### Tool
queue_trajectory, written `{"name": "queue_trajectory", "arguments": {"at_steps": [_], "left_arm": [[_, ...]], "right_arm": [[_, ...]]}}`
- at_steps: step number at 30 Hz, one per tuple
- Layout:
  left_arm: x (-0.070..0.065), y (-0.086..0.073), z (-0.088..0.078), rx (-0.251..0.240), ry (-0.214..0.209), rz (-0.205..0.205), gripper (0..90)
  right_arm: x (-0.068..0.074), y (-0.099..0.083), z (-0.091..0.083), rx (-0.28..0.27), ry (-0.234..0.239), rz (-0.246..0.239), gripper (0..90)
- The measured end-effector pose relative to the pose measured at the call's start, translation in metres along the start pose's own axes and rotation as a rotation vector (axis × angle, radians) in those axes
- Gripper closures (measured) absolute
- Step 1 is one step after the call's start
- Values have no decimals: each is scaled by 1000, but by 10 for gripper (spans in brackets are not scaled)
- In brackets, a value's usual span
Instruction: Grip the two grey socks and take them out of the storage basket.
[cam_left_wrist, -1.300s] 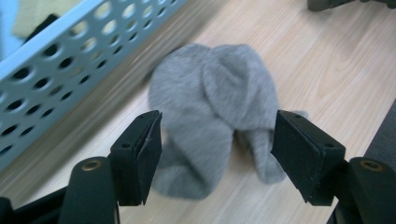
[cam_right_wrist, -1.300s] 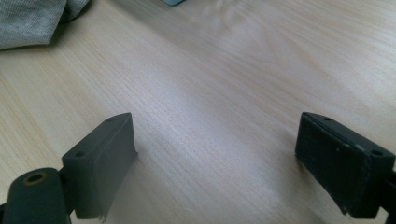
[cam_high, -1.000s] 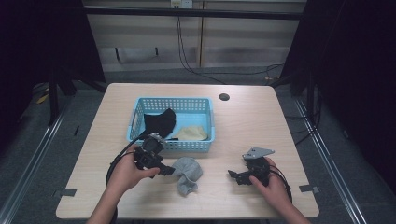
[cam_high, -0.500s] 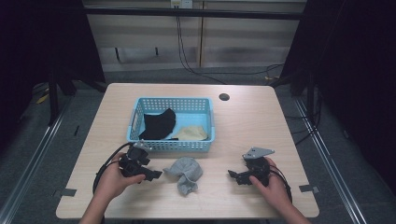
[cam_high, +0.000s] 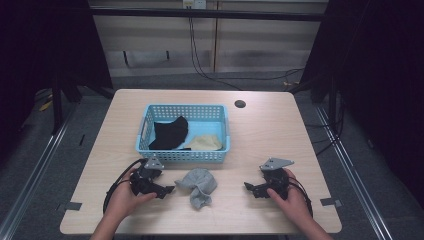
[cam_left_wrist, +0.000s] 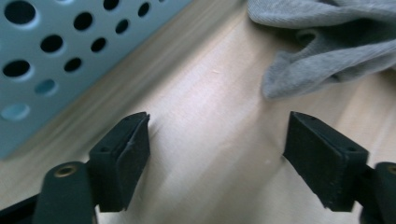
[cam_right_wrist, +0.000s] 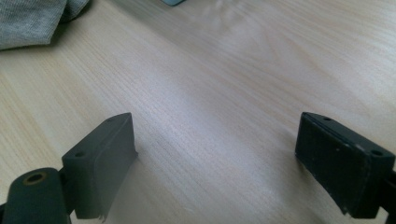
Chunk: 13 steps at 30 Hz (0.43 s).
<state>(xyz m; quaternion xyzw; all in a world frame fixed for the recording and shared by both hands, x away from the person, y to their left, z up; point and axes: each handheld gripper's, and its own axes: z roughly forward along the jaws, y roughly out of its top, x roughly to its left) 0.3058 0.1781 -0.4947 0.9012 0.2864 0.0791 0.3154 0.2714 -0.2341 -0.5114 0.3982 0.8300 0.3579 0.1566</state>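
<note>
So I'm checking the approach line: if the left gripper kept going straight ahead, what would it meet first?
Probably the grey cloth; the left gripper, jaws open with nothing between them, points toward its near edge over bare table.

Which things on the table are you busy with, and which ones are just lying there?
Part of the job:
- grey cloth, crumpled on the table between the two grippers
- blue basket, already holding a black cloth and a yellowish cloth
- left gripper, open, just beside the grey cloth
- right gripper, open, nothing in it

Just lying about:
- round dark hole in the table
- cables on the floor behind
</note>
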Motion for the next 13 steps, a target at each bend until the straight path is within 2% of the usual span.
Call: {"name": "queue_trajectory", "arguments": {"at_steps": [3, 6, 10, 13], "left_arm": [[1, -5, 2, -45, 7, 9, 158], [2, -8, 3, -79, 5, 9, 152], [2, -12, 3, -103, 8, 9, 147], [1, -11, 3, -98, 12, 4, 147]], "right_arm": [[0, 0, 0, 0, 0, -1, 116], [0, 0, 0, 0, 0, 0, 115], [0, 0, 0, 0, 0, 0, 115], [0, 0, 0, 0, 0, 0, 115]]}}
